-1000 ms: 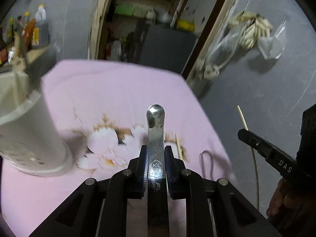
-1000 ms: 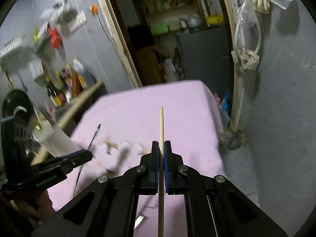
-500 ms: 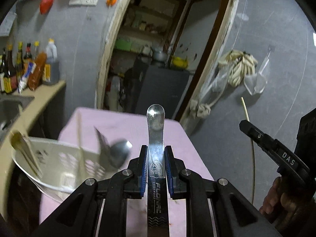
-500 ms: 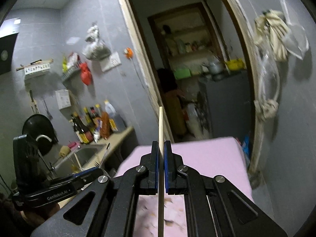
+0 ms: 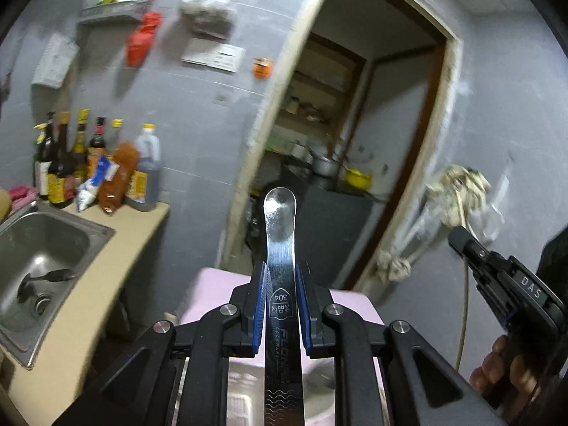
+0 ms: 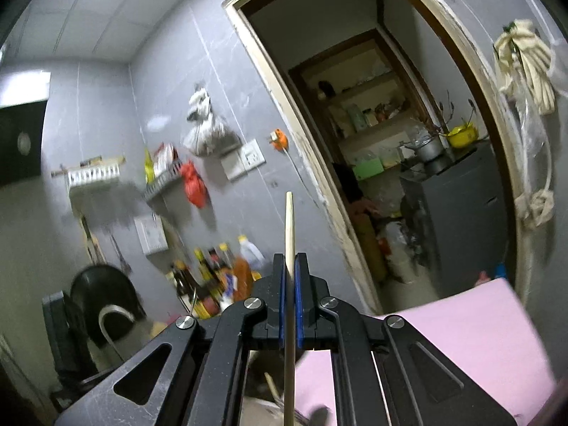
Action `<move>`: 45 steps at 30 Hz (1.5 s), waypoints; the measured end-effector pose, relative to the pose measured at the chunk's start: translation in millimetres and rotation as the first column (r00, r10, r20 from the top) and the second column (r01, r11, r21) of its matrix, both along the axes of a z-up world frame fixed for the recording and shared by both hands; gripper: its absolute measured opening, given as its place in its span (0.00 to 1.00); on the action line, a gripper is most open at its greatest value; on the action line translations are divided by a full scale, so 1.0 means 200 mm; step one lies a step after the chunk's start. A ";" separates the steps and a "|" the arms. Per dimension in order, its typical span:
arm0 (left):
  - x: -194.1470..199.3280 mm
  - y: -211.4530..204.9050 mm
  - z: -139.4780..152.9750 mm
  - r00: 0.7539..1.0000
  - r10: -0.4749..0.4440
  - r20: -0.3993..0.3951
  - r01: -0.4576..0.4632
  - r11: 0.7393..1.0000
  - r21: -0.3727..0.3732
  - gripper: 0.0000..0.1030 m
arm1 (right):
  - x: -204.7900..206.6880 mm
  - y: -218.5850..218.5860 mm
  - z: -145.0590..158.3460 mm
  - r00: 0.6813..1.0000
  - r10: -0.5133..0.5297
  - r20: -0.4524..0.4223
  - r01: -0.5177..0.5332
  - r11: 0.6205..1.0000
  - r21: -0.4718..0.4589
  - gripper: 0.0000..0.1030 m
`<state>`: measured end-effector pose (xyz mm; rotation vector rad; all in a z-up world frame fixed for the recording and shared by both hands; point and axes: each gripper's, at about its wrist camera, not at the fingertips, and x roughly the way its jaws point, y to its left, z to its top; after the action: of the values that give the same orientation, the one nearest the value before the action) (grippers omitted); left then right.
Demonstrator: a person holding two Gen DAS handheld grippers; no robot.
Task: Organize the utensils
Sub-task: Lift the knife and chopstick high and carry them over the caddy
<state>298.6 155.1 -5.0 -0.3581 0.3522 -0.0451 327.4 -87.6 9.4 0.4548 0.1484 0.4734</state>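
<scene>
My left gripper (image 5: 280, 266) is shut on the handle of a steel utensil (image 5: 280, 234), whose rounded end points up toward the doorway. My right gripper (image 6: 290, 259) is shut on a wooden chopstick (image 6: 289, 223) that stands upright between the pads. The right gripper (image 5: 504, 284) also shows at the right of the left wrist view, with the chopstick (image 5: 463, 316) hanging below it. A white utensil holder (image 5: 319, 401) lies low under the left gripper, mostly hidden. The pink cloth (image 6: 479, 337) lies below both grippers.
A steel sink (image 5: 39, 259) and a counter with several sauce bottles (image 5: 99, 170) are at the left. A doorway (image 6: 408, 177) opens ahead onto shelves and a grey cabinet. Bags hang on the grey wall (image 6: 198, 135).
Both grippers have tilted upward, so the views swung from the pink cloth to the wall and doorway. The white holder dropped out of the left view. Both grips are unchanged.
</scene>
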 end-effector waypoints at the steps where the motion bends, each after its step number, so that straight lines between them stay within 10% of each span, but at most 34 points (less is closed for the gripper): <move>1: 0.00 0.04 -0.01 1.000 0.020 0.005 -0.020 1.000 -0.017 0.15 | 0.02 0.03 -0.02 1.000 -0.007 0.003 0.007 1.000 0.013 0.04; 22: 0.01 0.33 -0.38 0.964 0.247 0.097 -0.208 0.931 -0.300 0.15 | 0.02 0.29 -0.44 0.976 -0.210 0.060 0.205 0.976 0.075 0.04; 45: -0.13 0.11 -0.52 0.918 0.287 0.273 -0.262 0.957 -0.127 0.15 | -0.13 0.26 -0.53 0.938 -0.284 0.201 0.274 0.959 0.072 0.05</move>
<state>273.2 176.4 -109.6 -0.4793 0.0070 0.1628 301.1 -34.7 -96.6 0.4567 -0.1304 0.2425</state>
